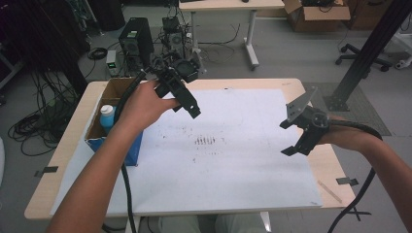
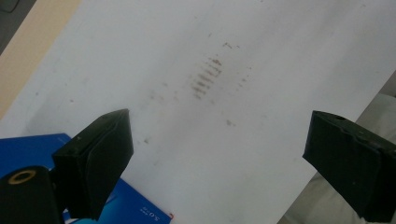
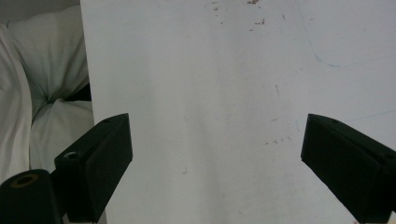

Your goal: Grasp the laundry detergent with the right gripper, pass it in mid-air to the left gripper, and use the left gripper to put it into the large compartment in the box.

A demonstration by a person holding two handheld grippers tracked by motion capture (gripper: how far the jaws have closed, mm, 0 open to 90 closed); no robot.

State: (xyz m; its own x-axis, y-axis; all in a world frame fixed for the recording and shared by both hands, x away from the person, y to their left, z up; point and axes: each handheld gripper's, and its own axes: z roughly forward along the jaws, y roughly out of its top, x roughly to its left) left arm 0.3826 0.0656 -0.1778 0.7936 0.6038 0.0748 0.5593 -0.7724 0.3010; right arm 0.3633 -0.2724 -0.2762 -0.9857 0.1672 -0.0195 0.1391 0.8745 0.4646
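High view first: an open cardboard box with blue printed sides [image 1: 112, 141] stands at the left edge of the light wooden worktop [image 1: 58, 160], beside a large white sheet stained with dark smudges [image 1: 218, 165]. Inside the box stands a white bottle with a light-blue cap [image 1: 107, 118], upright against the near wall (the rest of the box interior is dark and cannot be made out). The left tool [image 1: 187, 99], black and held in the person's left hand [image 1: 145, 104], hangs over the sheet just right of the box, its jaws spread wide with nothing between them. In the left gripper view the blue box corner [image 2: 135, 205] lies beneath the left jaw. The right tool [image 1: 291, 138] hovers over the sheet's right edge, well apart from the box, jaws also wide and empty.
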